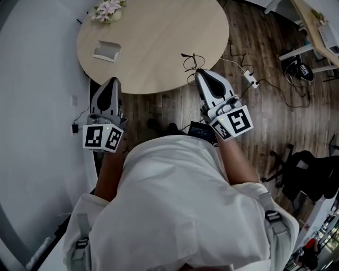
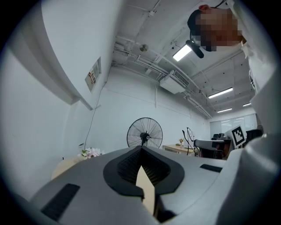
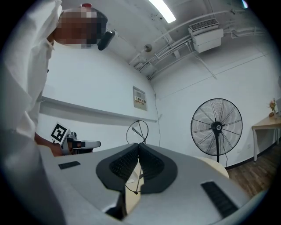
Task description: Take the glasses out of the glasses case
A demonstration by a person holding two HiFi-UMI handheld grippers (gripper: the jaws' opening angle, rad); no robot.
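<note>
A white glasses case (image 1: 107, 51) lies open on the round wooden table (image 1: 159, 37), at its left side. The thin wire-framed glasses (image 1: 192, 61) hang over the table's near edge, with my right gripper (image 1: 200, 72) shut on a thin wire part of their frame. In the right gripper view one round lens ring (image 3: 137, 131) stands just beyond the closed jaws of the right gripper (image 3: 139, 148). My left gripper (image 1: 109, 84) hovers off the table's near left edge, below the case. It is shut with nothing in it, as the left gripper (image 2: 141, 148) shows in its own view.
A pot of pink flowers (image 1: 107, 10) sits at the table's far left. A power strip (image 1: 249, 79) and cables lie on the wood floor to the right. An office chair (image 1: 304, 172) stands lower right. A standing fan (image 3: 217, 127) is by the wall.
</note>
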